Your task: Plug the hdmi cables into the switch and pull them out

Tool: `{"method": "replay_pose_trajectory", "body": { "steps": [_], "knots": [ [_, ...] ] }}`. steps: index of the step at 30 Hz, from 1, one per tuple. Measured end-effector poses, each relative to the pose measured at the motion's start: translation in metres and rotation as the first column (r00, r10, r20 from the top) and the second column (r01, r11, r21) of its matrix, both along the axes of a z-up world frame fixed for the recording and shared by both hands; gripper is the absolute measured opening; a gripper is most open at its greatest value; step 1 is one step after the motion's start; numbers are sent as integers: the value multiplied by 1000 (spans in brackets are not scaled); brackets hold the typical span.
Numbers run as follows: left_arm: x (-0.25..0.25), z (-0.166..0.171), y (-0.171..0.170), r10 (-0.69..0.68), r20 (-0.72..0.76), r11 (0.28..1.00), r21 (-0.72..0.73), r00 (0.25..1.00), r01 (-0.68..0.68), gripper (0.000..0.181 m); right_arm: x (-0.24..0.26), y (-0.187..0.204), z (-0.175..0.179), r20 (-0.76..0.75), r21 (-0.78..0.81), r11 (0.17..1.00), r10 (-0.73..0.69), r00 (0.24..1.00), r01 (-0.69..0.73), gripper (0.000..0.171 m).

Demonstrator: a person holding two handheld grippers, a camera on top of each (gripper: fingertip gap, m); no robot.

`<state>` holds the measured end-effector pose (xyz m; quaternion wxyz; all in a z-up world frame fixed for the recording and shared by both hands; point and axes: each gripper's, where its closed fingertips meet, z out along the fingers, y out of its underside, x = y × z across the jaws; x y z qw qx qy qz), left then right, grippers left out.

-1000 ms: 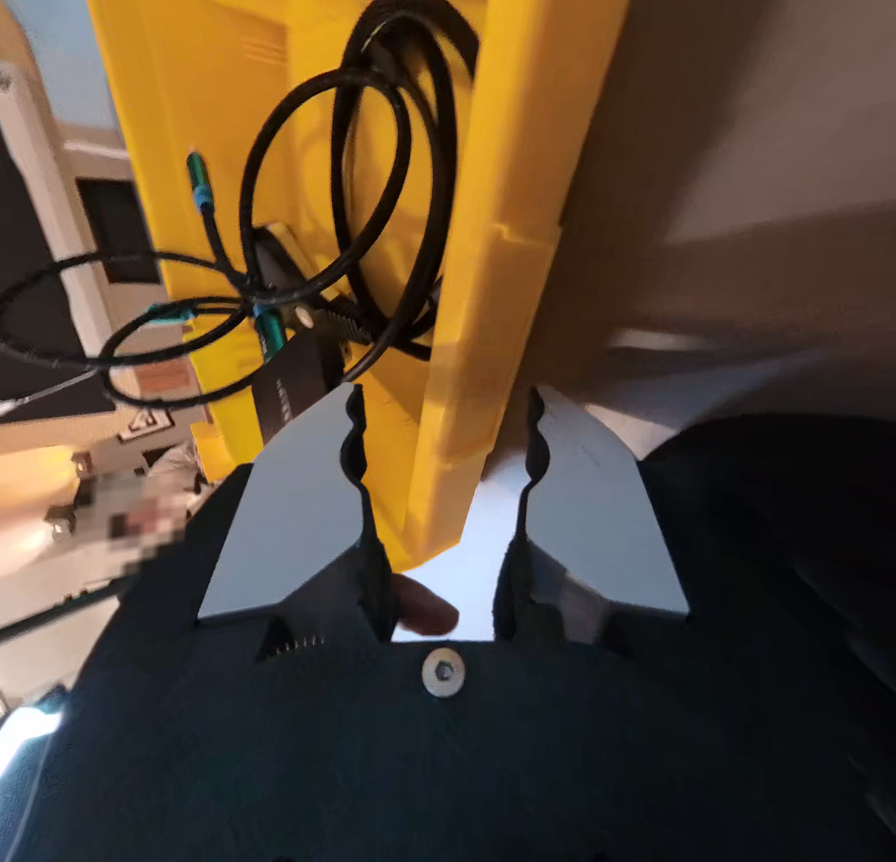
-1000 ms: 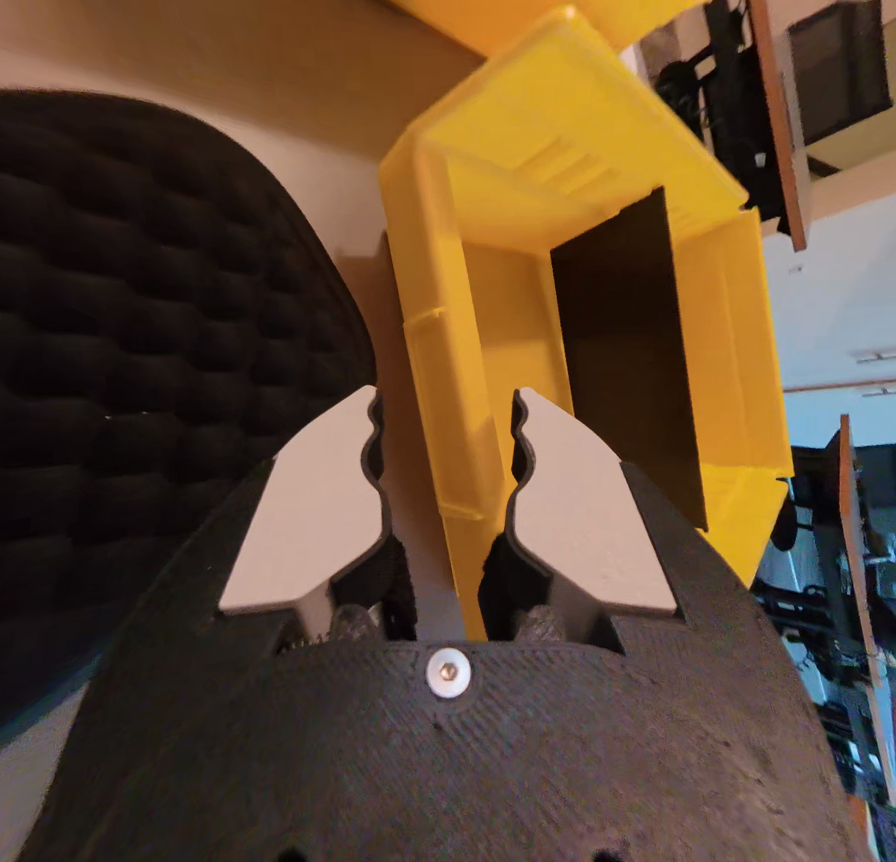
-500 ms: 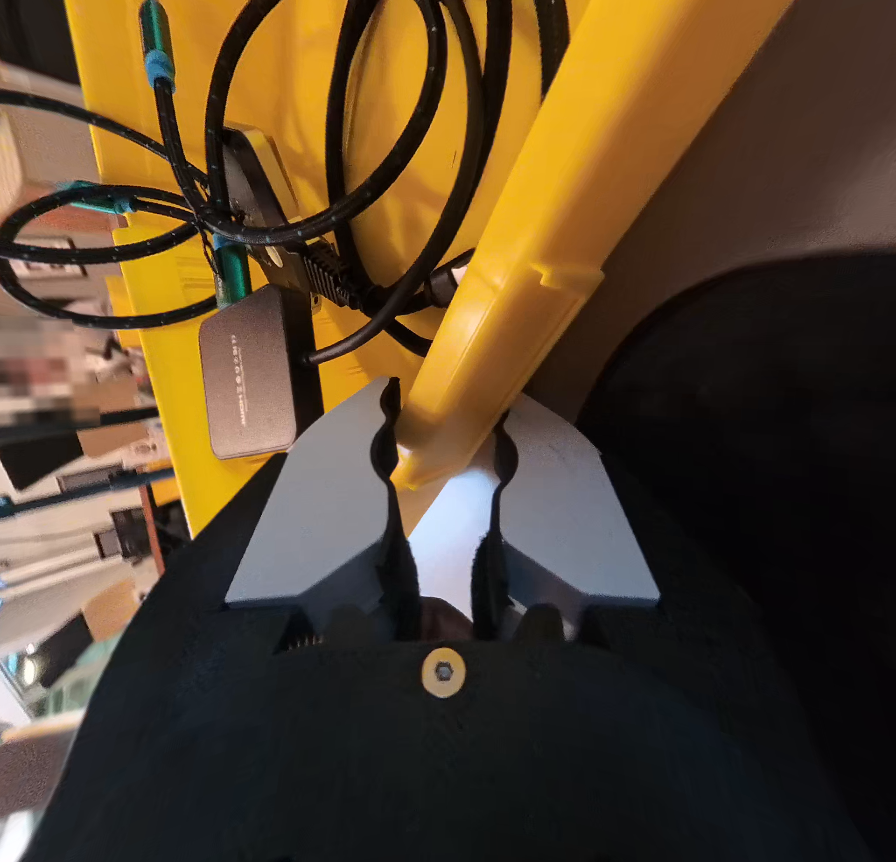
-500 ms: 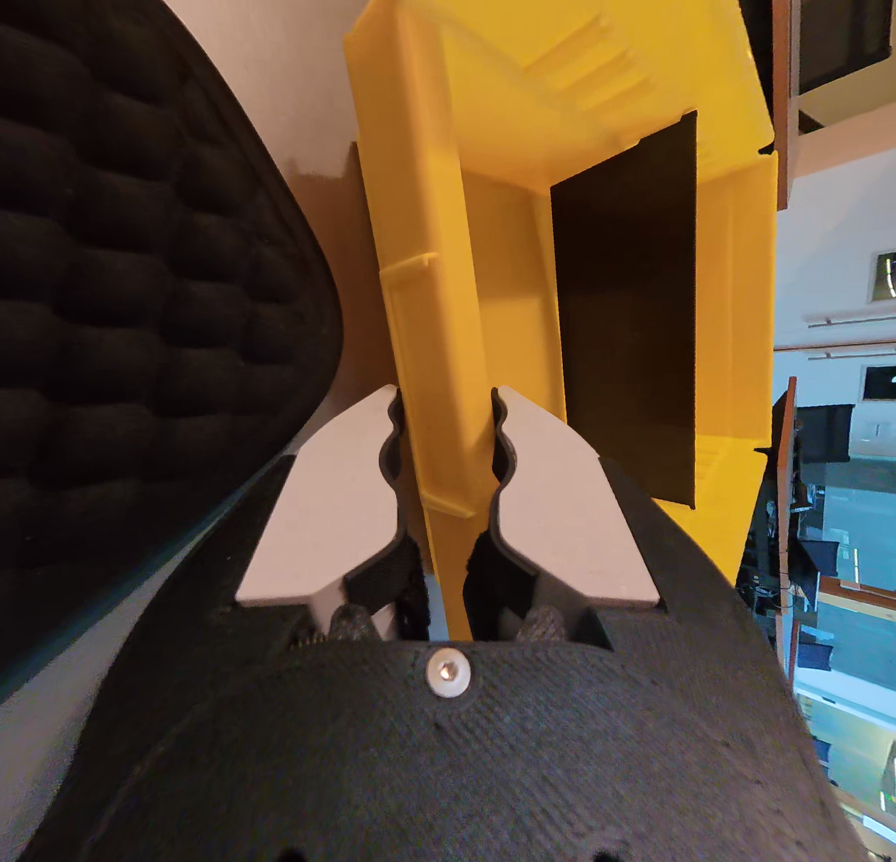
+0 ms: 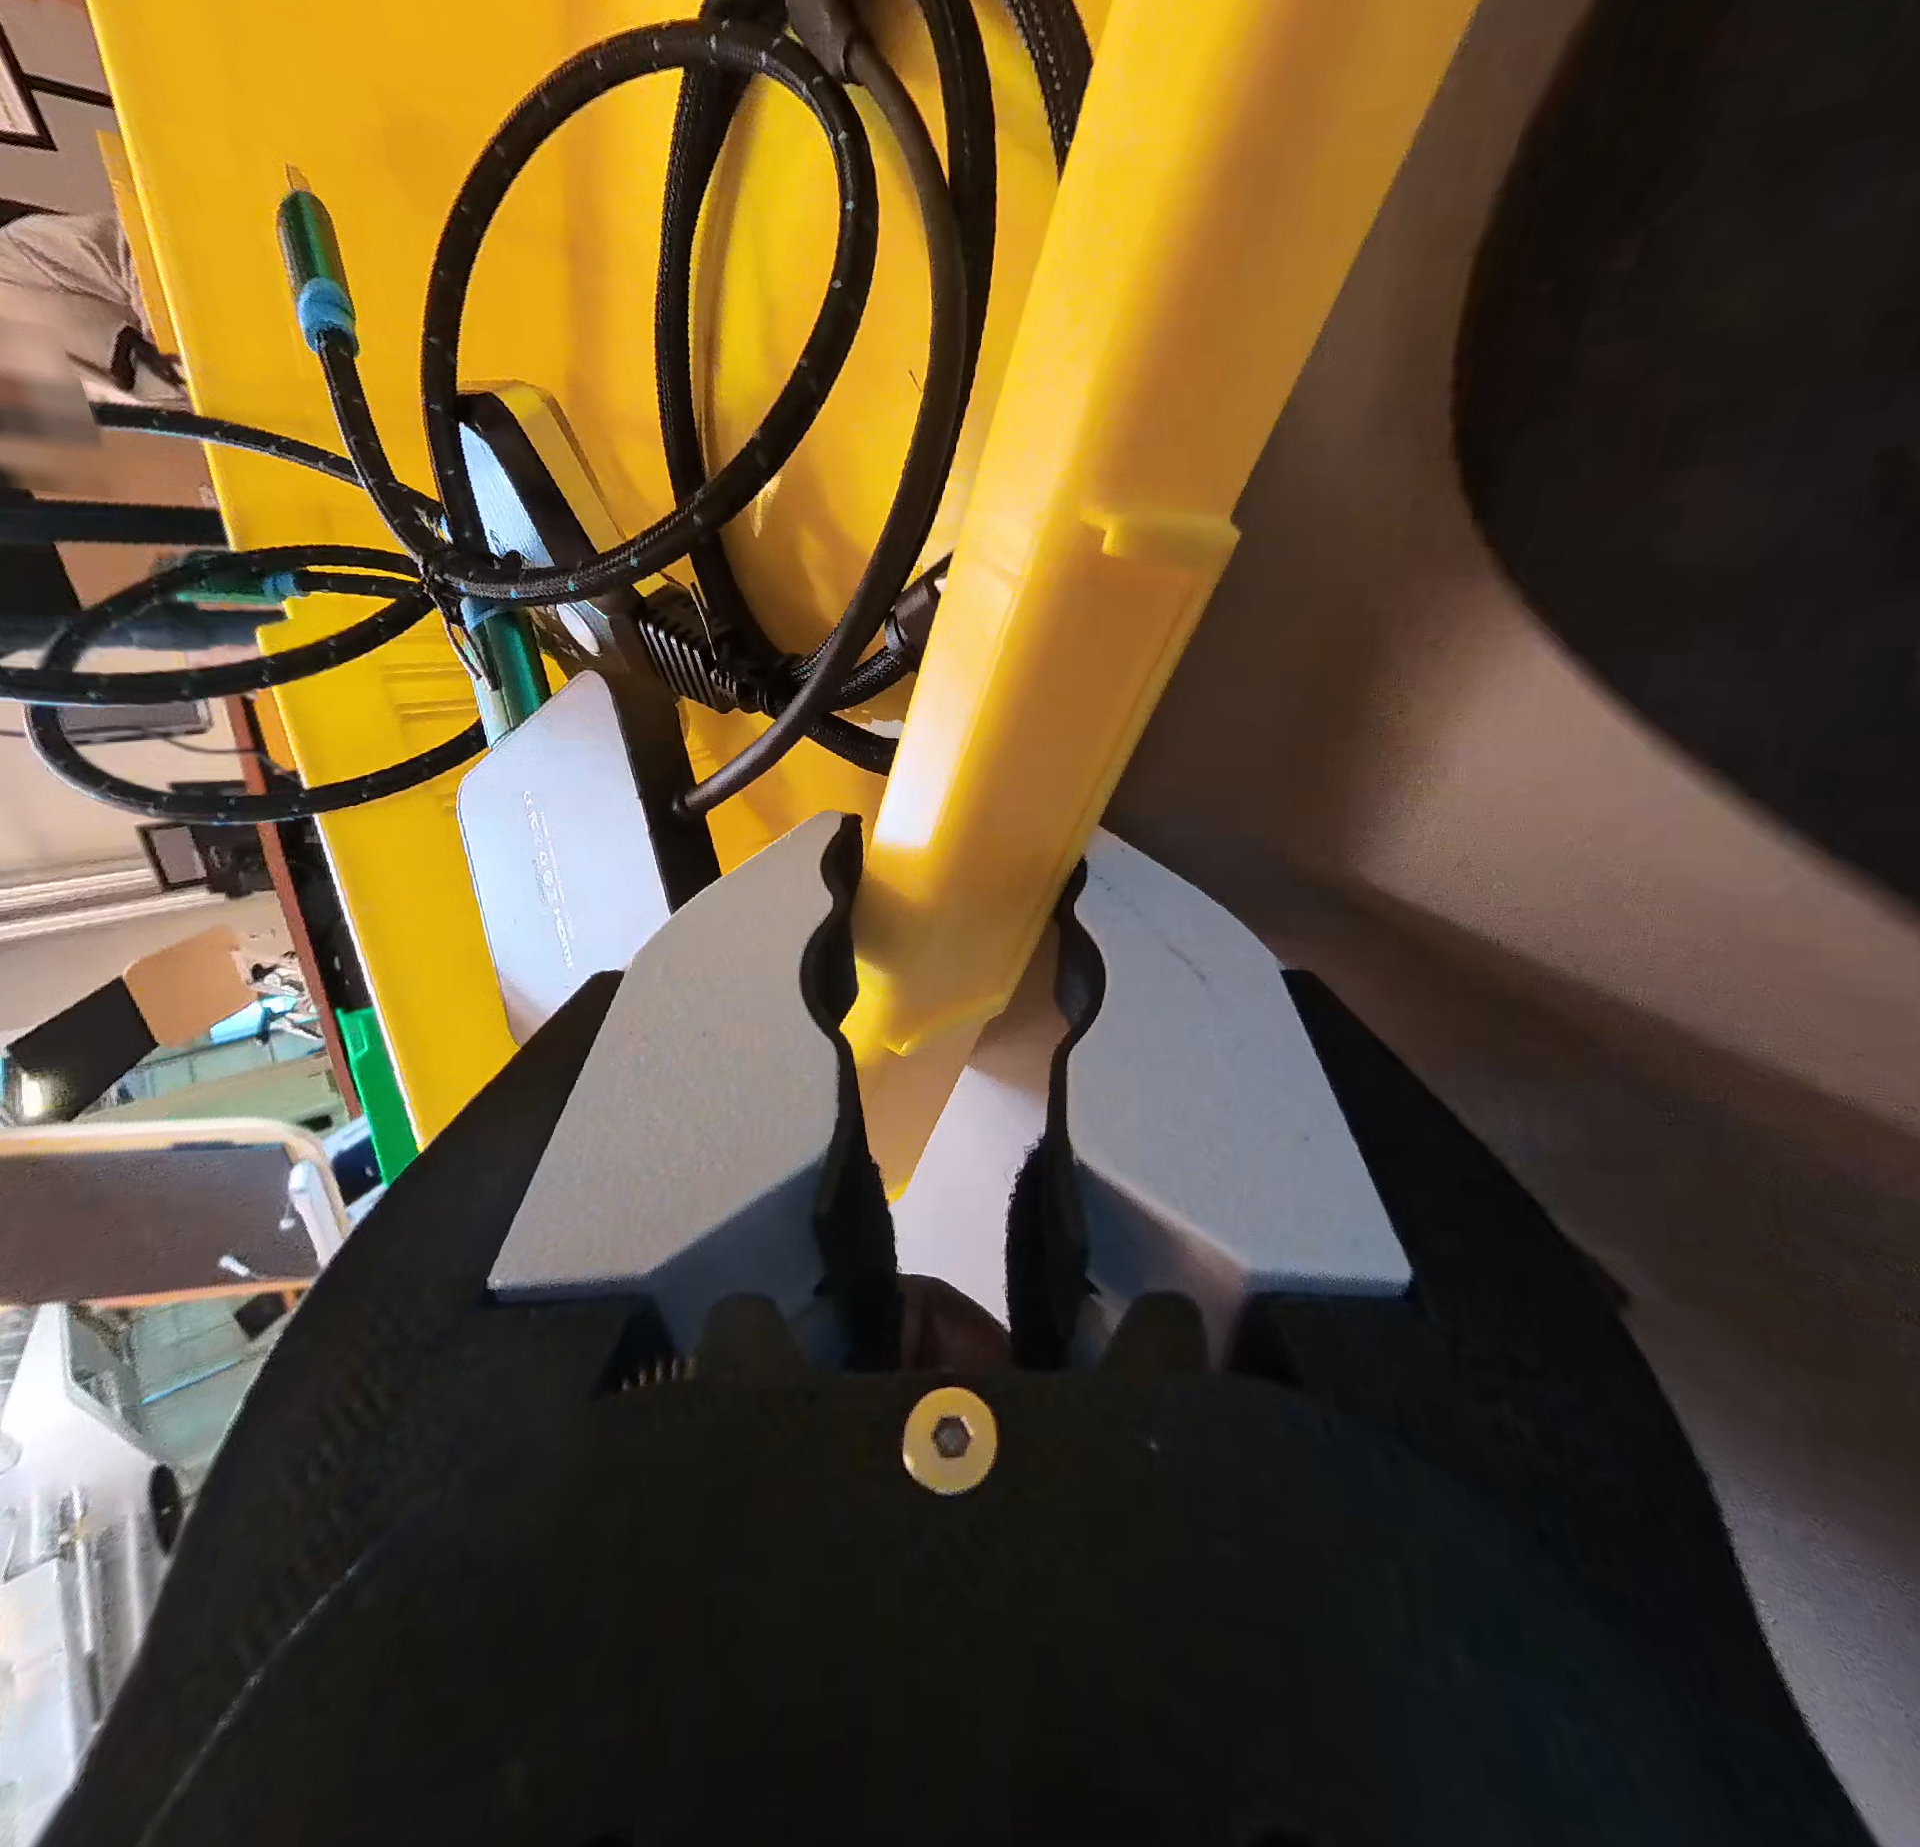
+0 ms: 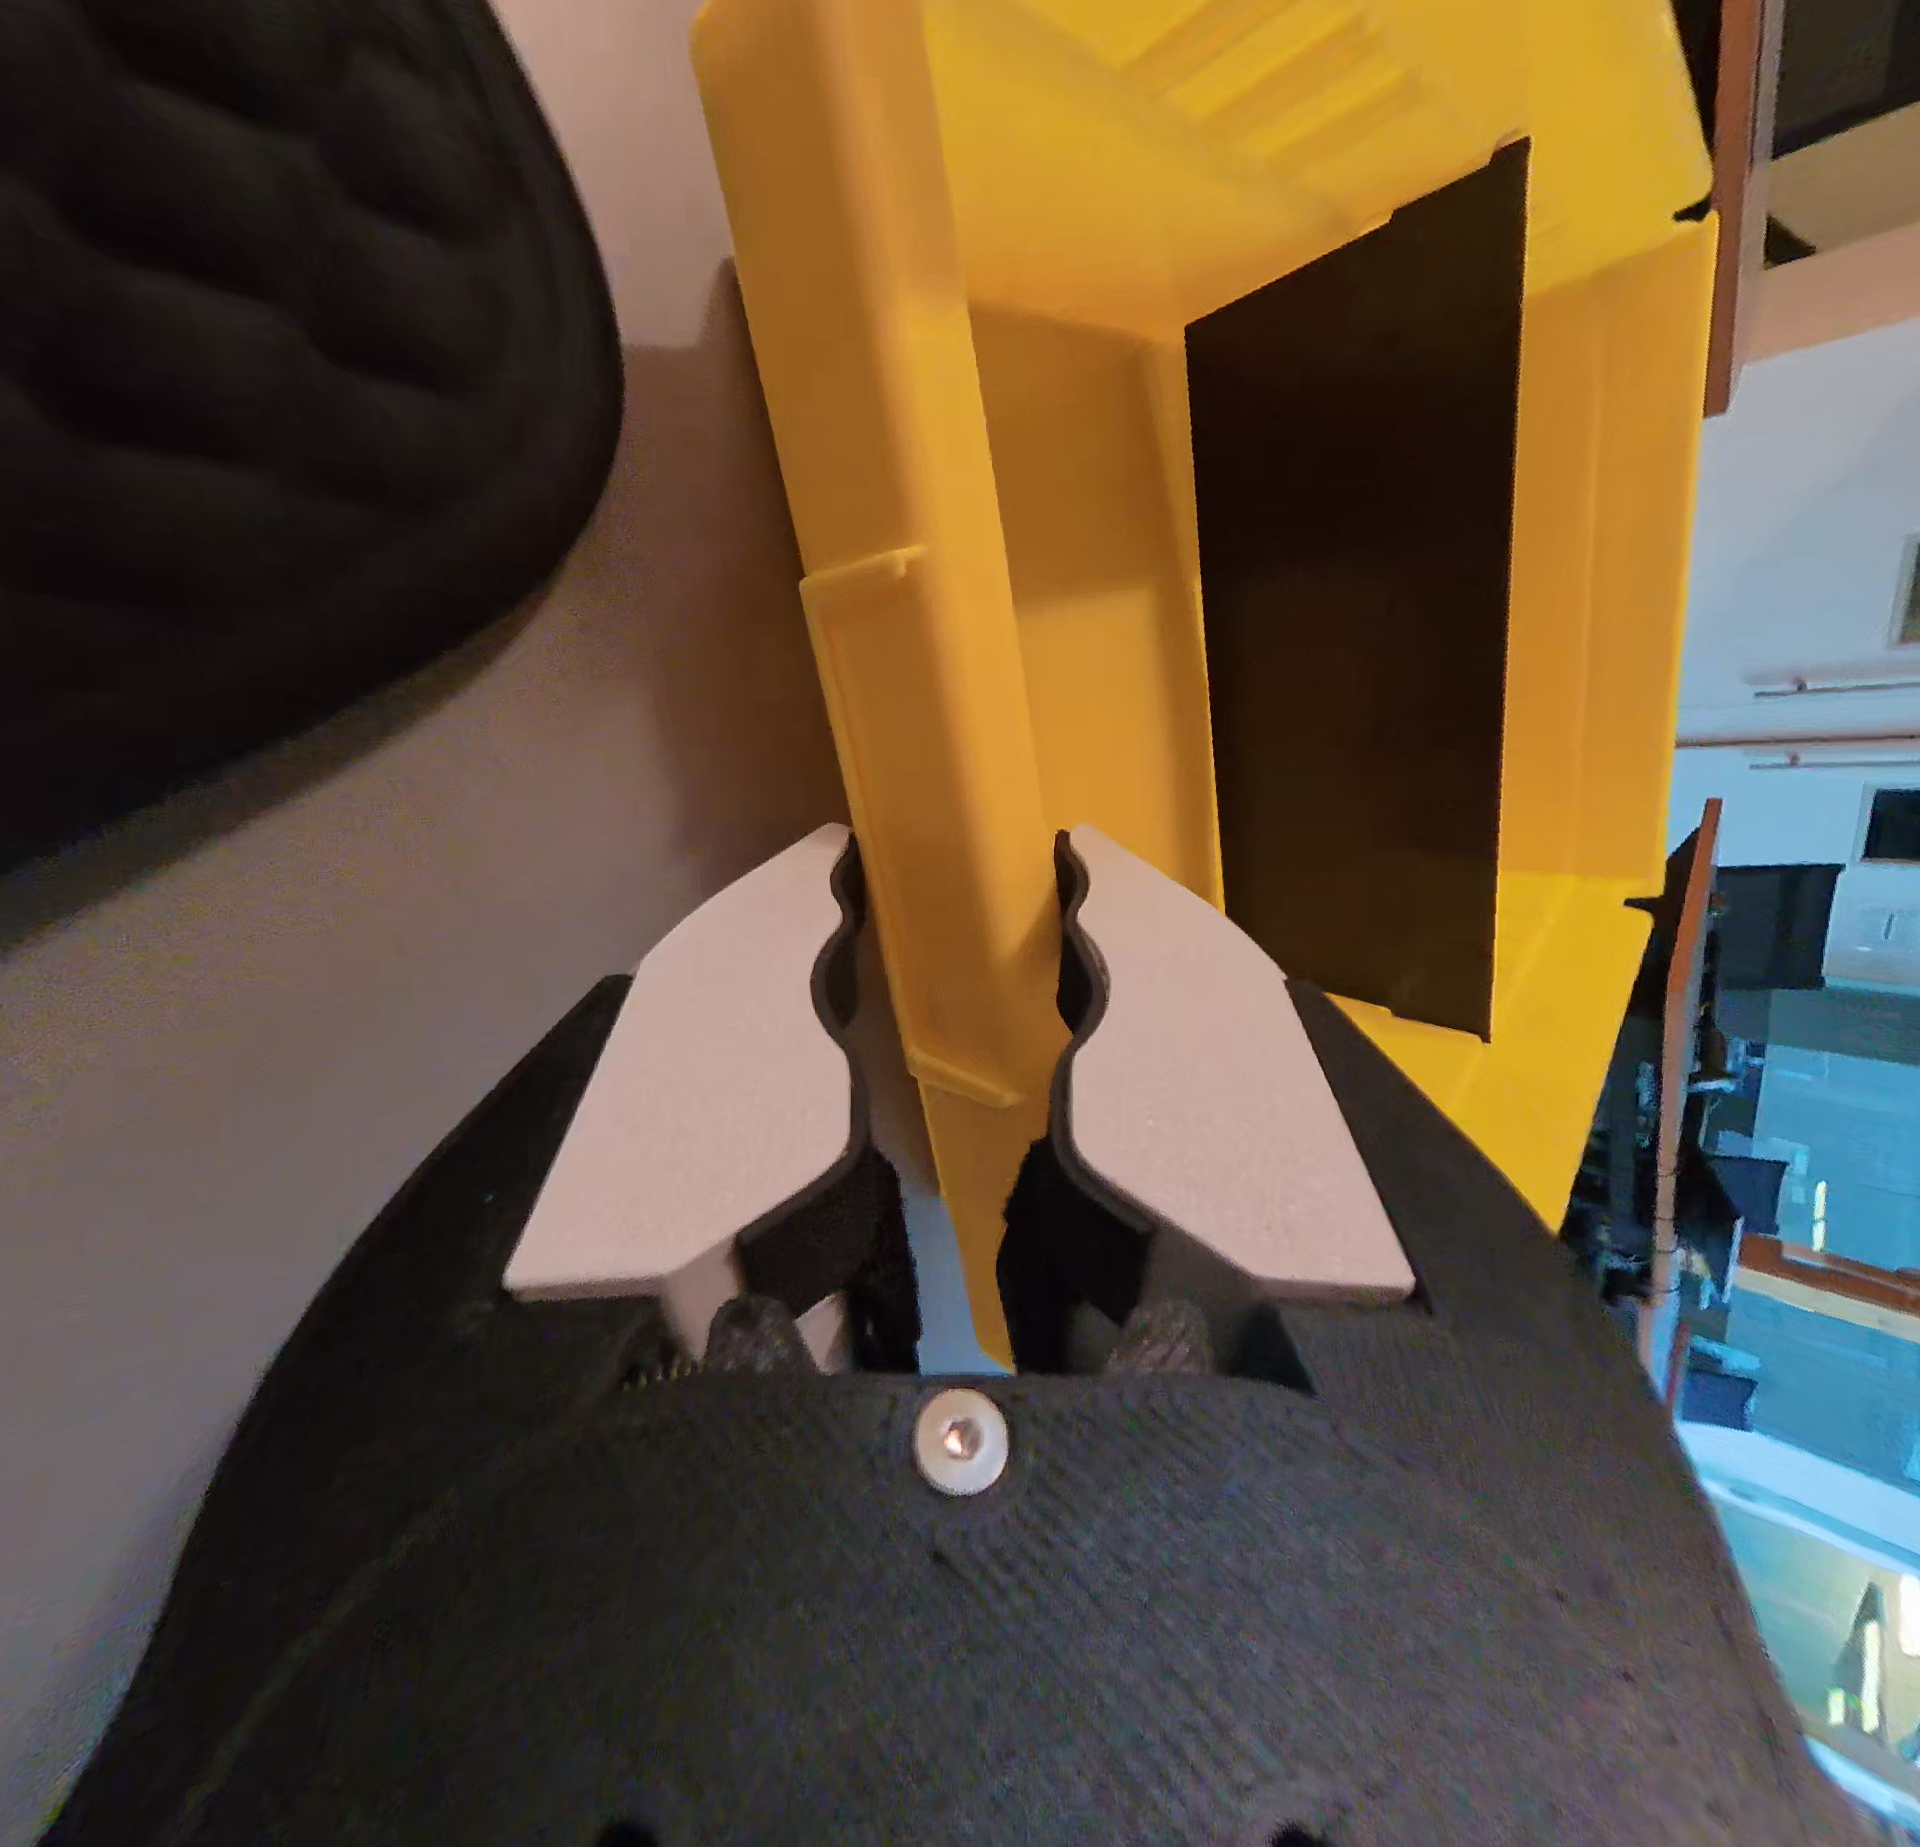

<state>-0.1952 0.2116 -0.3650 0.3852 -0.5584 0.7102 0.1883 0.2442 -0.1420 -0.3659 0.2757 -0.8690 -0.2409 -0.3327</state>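
In the left wrist view a yellow bin [image 5: 1143, 343] holds a grey HDMI switch [image 5: 566, 841] tangled with black braided cables [image 5: 831, 187]. One green-ended plug [image 5: 312, 249] lies free; another [image 5: 509, 654] meets the switch's end. My left gripper [image 5: 961, 847] is shut on this bin's side wall. In the right wrist view my right gripper [image 6: 958, 847] is shut on the side wall of a second yellow bin [image 6: 904, 447]. That bin has a black divider panel [image 6: 1351, 571] and shows nothing else inside.
A black padded mat lies beside the bins, on the right in the left wrist view [image 5: 1714, 343] and on the left in the right wrist view [image 6: 260, 343]. The beige tabletop [image 5: 1455, 966] runs between. Room furniture shows behind the bins. Across from one pair of fingers to the other is roughly 55 centimetres.
Both grippers went from open to shut on their bins' side walls. Both have slid farther onto the walls, and the bins sit larger and more upright in view.
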Motion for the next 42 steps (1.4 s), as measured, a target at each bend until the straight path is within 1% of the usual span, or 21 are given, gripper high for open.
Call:
{"method": "replay_pose_trajectory", "body": {
  "steps": [2, 7, 11, 13, 15, 16, 17, 19, 20, 21, 23, 25, 26, 27, 28, 31, 32, 35, 37, 42],
  "knots": [
    [-20, 0, 0, -4, -12, 1000, 8, 1000, 4, 34, 5, -13, -1, 34, -39, 999, 38, 999, -37, 34],
    [-65, 1, -7, -30, -5, 999, 35, 1000, 30, 35, 22, -63, -2, 65, -125, 991, 46, 997, -37, 35],
    [-100, 3, -3, -33, 21, 997, 67, 999, 32, 37, 30, -94, -3, 71, -145, 989, -22, 997, 32, 36],
    [-115, 4, 1, -34, 28, 994, 108, 999, 30, 39, 31, -102, -4, 63, -144, 988, -49, 997, 58, 37],
    [-126, 10, 6, 11, 50, 987, 158, 999, -19, 43, 26, -104, -3, 13, -131, 989, -63, 998, 64, 41],
    [-128, 14, 5, 41, 102, 987, 150, 994, -56, 52, 20, -101, -2, -43, -104, 993, -56, 997, 52, 45],
    [-127, 17, 0, 78, 188, 992, 84, 979, -95, 62, 8, -95, 4, -128, -37, 999, -22, 991, 17, 50],
    [-123, 29, -9, 150, 385, 989, -65, 911, -135, 81, -15, -80, 29, -295, 174, 984, 90, 951, -39, 53],
    [-124, 36, -11, 187, 449, 982, -104, 874, -157, 91, -23, -75, 46, -345, 287, 957, 144, 928, -41, 55],
    [-125, 43, -11, 222, 502, 975, -135, 836, -178, 94, -28, -72, 64, -369, 390, 920, 198, 908, -42, 56],
    [-119, 66, -17, 229, 617, 972, -185, 753, -144, 95, -36, -69, 95, -354, 537, 841, 293, 888, -63, 57],
    [-119, 86, -16, 237, 666, 970, -199, 708, -138, 93, -41, -68, 114, -310, 606, 790, 340, 888, -91, 55],
    [-119, 92, -13, 247, 669, 968, -208, 701, -143, 89, -43, -66, 118, -299, 617, 781, 352, 887, -102, 55],
    [-119, 95, -9, 260, 658, 964, -217, 707, -153, 86, -45, -64, 120, -294, 620, 777, 360, 885, -110, 55],
    [-118, 93, -4, 271, 621, 961, -221, 735, -168, 85, -48, -61, 121, -289, 620, 776, 367, 885, -119, 55],
    [-124, 75, 13, 286, 371, 955, -182, 884, -232, 79, -54, -53, 122, -261, 612, 776, 380, 887, -153, 55],
    [-125, 71, 20, 288, 296, 955, -163, 911, -249, 75, -55, -51, 122, -252, 611, 775, 383, 889, -161, 55],
    [-123, 58, 36, 276, 147, 953, -173, 950, -250, 74, -57, -49, 128, -232, 632, 756, 394, 889, -169, 53],
    [-120, 53, 47, 258, 106, 955, -181, 960, -236, 73, -55, -51, 132, -214, 648, 743, 388, 897, -167, 52],
    [-114, 45, 58, 171, -5, 955, -245, 985, -168, 74, -49, -56, 135, -186, 649, 745, 349, 918, -152, 50]
  ]
}}
